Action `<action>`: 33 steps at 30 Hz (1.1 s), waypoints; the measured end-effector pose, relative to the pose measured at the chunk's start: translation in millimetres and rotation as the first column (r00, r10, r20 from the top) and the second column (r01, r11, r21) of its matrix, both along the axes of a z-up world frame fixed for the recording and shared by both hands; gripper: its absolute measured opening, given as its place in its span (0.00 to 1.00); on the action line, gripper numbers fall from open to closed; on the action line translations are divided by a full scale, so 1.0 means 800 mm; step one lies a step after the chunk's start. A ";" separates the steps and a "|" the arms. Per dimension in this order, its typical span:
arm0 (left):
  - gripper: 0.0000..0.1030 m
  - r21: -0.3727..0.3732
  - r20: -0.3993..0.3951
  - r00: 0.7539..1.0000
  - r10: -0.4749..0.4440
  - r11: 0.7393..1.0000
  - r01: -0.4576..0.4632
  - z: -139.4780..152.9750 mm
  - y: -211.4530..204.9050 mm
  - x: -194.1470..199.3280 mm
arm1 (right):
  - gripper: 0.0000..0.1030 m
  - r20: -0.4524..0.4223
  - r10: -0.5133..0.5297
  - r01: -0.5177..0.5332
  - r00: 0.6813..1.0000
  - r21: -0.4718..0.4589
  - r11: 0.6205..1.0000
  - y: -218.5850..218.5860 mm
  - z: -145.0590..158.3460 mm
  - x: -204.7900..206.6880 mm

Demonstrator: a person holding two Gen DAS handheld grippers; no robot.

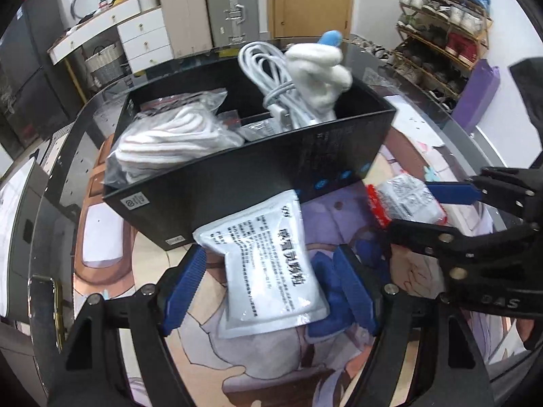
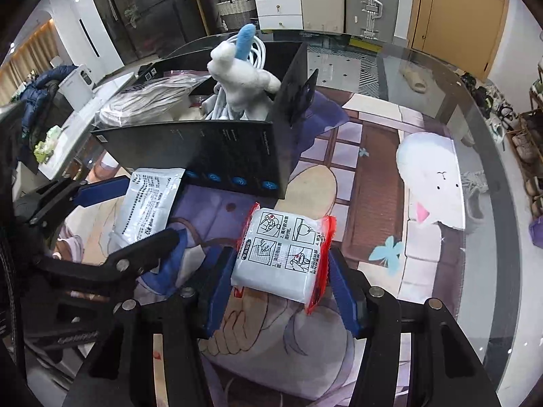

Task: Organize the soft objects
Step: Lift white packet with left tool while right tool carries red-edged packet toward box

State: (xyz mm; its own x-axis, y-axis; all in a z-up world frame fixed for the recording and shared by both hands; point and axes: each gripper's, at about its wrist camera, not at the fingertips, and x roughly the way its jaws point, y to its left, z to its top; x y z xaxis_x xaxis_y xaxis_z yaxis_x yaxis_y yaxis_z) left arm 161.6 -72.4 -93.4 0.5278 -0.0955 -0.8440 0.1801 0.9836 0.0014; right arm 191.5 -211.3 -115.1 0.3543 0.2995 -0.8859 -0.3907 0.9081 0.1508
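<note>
A black open box (image 1: 237, 183) (image 2: 203, 149) stands on the patterned table mat. It holds a bagged white cloth bundle (image 1: 169, 135), coiled white cables (image 1: 271, 78) and a white plush toy with a blue tip (image 1: 322, 68) (image 2: 244, 78). A white printed pouch (image 1: 271, 264) (image 2: 149, 203) lies on the mat between the open jaws of my left gripper (image 1: 271, 288) (image 2: 129, 217). A white pack with red ends (image 2: 285, 254) (image 1: 407, 203) lies between the open jaws of my right gripper (image 2: 281, 291) (image 1: 437, 210). I cannot tell if the pads touch either pack.
The glass table edge (image 2: 475, 108) curves at the right. A white cartoon figure is printed on the mat (image 2: 434, 183). Suitcases (image 1: 210, 13), a drawer unit (image 1: 142, 37) and a shoe rack (image 1: 448, 34) stand beyond the table.
</note>
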 end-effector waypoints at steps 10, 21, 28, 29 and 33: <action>0.40 -0.012 -0.040 0.999 -0.008 1.000 0.008 -0.010 0.015 0.001 | 0.53 0.002 0.030 -0.030 1.000 -0.005 1.000 0.010 -0.002 -0.003; 0.36 0.003 -0.020 0.999 -0.043 0.999 0.043 0.014 0.041 -0.030 | 0.53 0.023 0.107 -0.107 0.994 -0.012 0.994 0.041 0.013 -0.027; 0.36 -0.026 -0.022 0.999 -0.039 0.999 0.039 0.025 0.057 -0.041 | 0.53 0.054 0.128 -0.128 0.990 -0.015 0.992 0.055 0.034 -0.050; 0.36 -0.028 -0.016 0.999 -0.039 0.999 0.039 0.028 0.059 -0.043 | 0.53 0.059 0.127 -0.127 0.990 -0.012 0.992 0.057 0.038 -0.053; 0.36 -0.029 -0.009 0.999 -0.037 0.999 0.036 0.036 0.062 -0.053 | 0.53 0.072 0.126 -0.126 0.989 -0.004 0.992 0.060 0.048 -0.057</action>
